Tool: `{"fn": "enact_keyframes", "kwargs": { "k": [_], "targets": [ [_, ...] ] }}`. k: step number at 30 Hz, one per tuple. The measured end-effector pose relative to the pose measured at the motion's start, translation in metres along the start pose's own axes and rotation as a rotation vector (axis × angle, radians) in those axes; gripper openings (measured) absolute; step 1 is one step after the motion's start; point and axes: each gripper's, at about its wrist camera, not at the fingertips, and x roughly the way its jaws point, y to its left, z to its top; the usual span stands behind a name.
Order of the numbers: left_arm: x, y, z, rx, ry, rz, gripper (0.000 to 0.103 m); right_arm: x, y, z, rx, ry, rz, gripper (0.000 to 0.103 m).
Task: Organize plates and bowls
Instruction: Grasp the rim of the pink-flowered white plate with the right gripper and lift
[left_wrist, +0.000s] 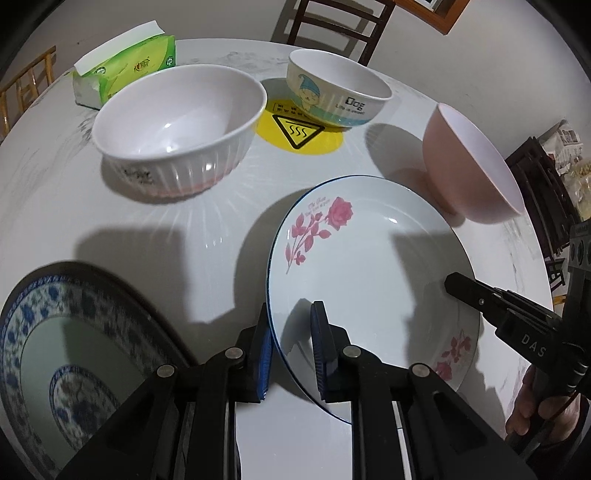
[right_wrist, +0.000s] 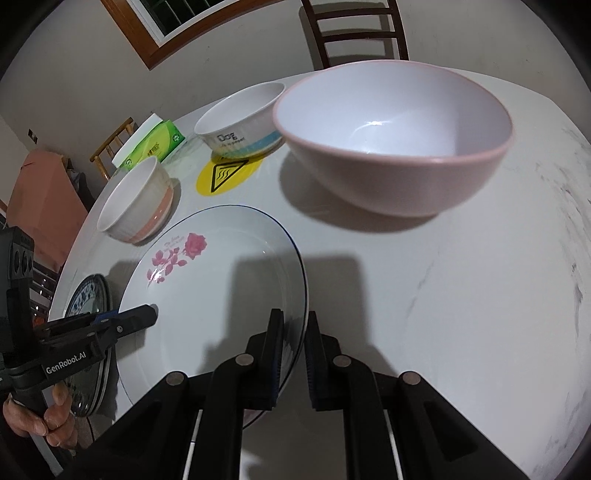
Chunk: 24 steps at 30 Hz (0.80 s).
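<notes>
Both grippers are at the rose plate (left_wrist: 369, 280), one on each side. The left gripper (left_wrist: 291, 354) has its blue pads (left_wrist: 318, 347) either side of the plate's left rim, a narrow gap showing, so they straddle the edge without clearly pinching it. The right gripper (right_wrist: 293, 360) does the same on the plate's right rim, fingers only partly closed, with daylight on the outer side.

The plate sits on the white table (right_wrist: 443, 295), seemingly a little raised. Just left of it lies the blue patterned plate (left_wrist: 74, 369), close beside and perhaps tucked slightly under; the overlap is hard to read. Just beyond the rose plate on the right stands the pink bowl (right_wrist: 391, 147). Further off on the left is the ribbed white bowl (left_wrist: 177, 125), and beyond it the cartoon bowl (left_wrist: 336, 88), resting on a yellow warning sticker (left_wrist: 299, 133). Farthest back sits a green tissue pack (left_wrist: 125, 70).

The risk: with loose, uneven grips a glazed rim could slip and the plate could tilt, knocking the pink bowl or clattering onto the blue plate.

The blue plate's near edge is cut off by the frame.
</notes>
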Motion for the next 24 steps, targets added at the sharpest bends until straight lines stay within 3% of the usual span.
{"fn": "enact_keyframes", "kwargs": {
  "k": [24],
  "targets": [
    [-0.076,0.026,-0.027,-0.034,-0.100,0.019,0.015,-0.039,0.063,-0.011,-0.096,-0.069,0.029,0.011]
  ]
}}
